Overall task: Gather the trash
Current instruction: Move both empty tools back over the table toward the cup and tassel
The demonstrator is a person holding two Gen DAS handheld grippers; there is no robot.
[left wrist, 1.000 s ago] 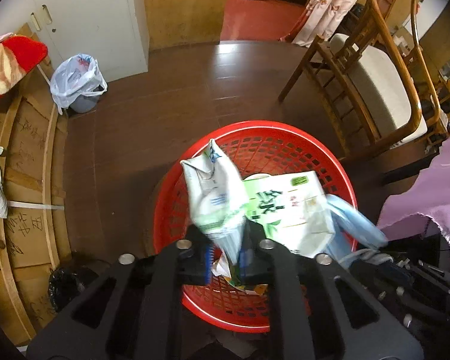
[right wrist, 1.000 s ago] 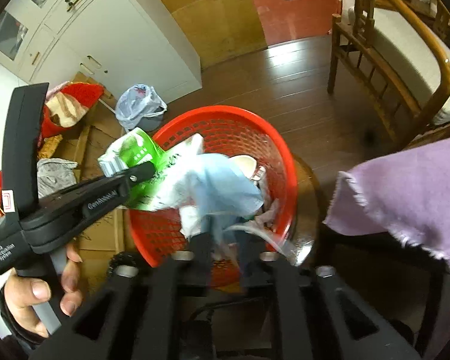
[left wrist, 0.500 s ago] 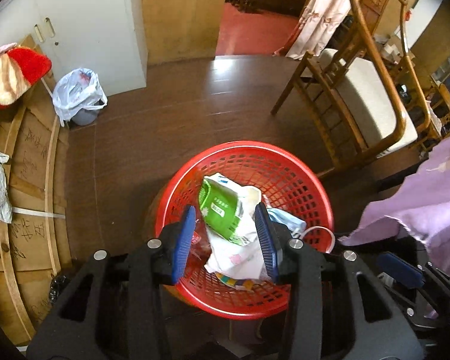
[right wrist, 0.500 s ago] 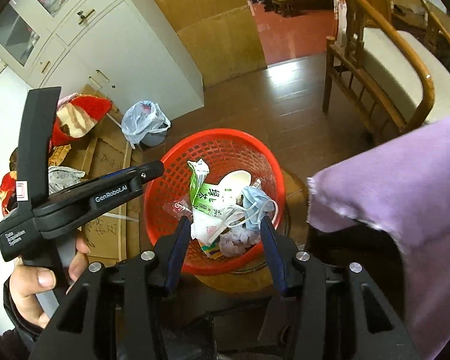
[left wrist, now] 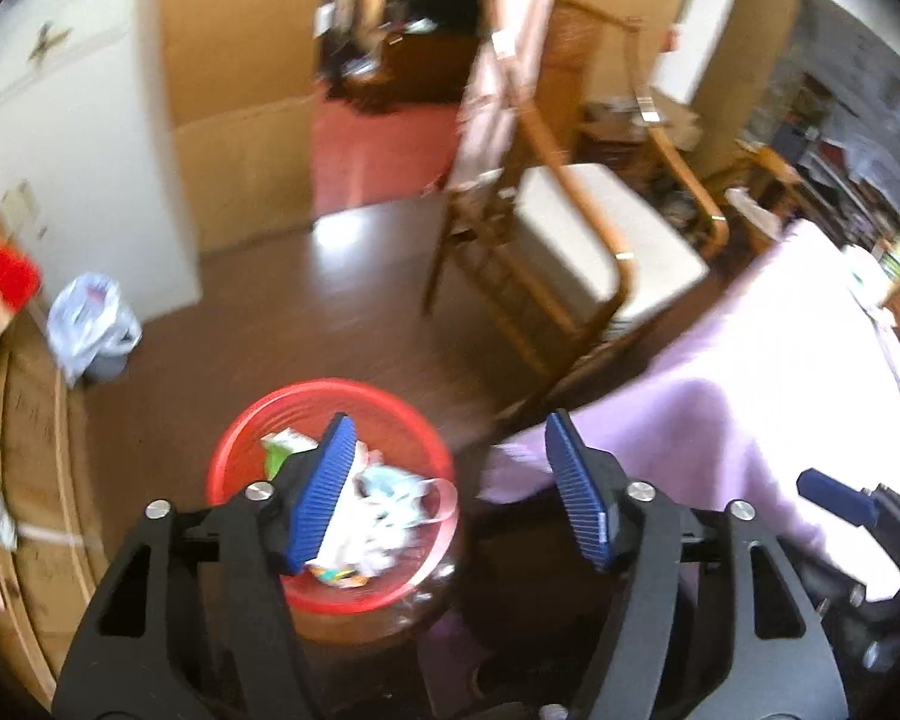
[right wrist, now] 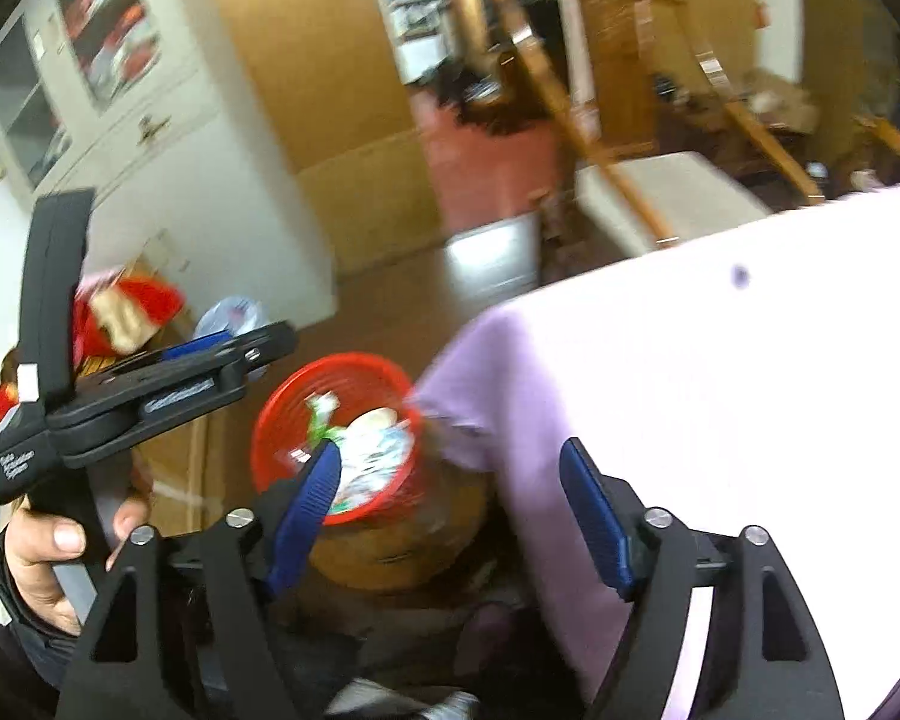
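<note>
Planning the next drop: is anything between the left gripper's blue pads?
Nothing: the left gripper is open and empty in the left wrist view; the red basket lies below.

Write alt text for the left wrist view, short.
The left gripper, jaws open and empty, hangs above a red basket of trash on a dark wood floor. A purple cloth lies to the right, a wooden chair behind; the frame is blurred.

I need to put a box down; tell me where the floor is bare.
Bare floor lies between the red basket, the white cabinet and the wooden chair. Crowded: the basket holds trash, and a bagged bin stands by the cabinet.
</note>
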